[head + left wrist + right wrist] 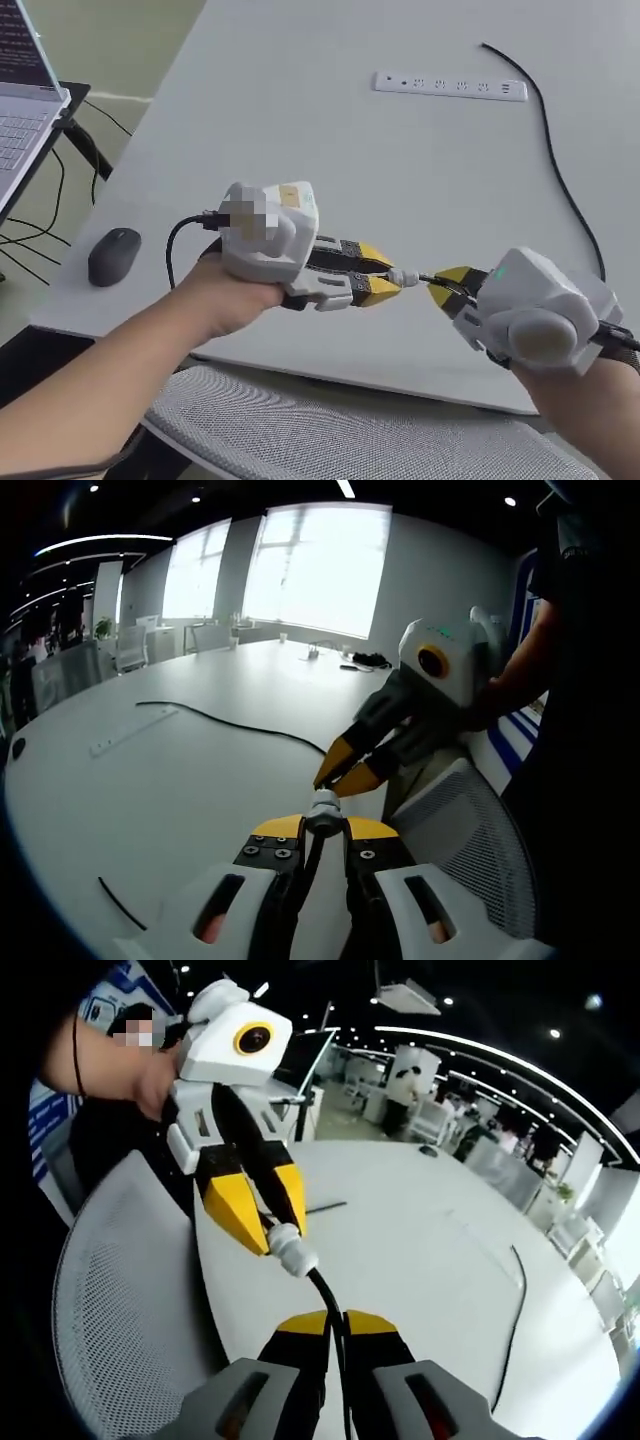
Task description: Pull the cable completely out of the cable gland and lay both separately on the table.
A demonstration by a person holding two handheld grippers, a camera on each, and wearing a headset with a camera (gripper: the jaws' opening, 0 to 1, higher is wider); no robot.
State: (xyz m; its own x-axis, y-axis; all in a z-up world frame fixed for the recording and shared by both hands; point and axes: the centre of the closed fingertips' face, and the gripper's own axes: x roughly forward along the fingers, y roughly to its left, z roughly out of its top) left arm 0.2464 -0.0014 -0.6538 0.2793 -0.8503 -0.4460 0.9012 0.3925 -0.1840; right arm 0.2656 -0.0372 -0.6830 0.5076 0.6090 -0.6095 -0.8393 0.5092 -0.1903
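cable gland [403,277] half hidden, cable [428,280] barely visible

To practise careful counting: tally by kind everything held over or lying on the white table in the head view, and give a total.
Tools: 2 (left tool, right tool)
Cable gland: 1
Cables: 2 (held cable, loose black cable)
Power strip: 1
Mouse: 1
Total: 7
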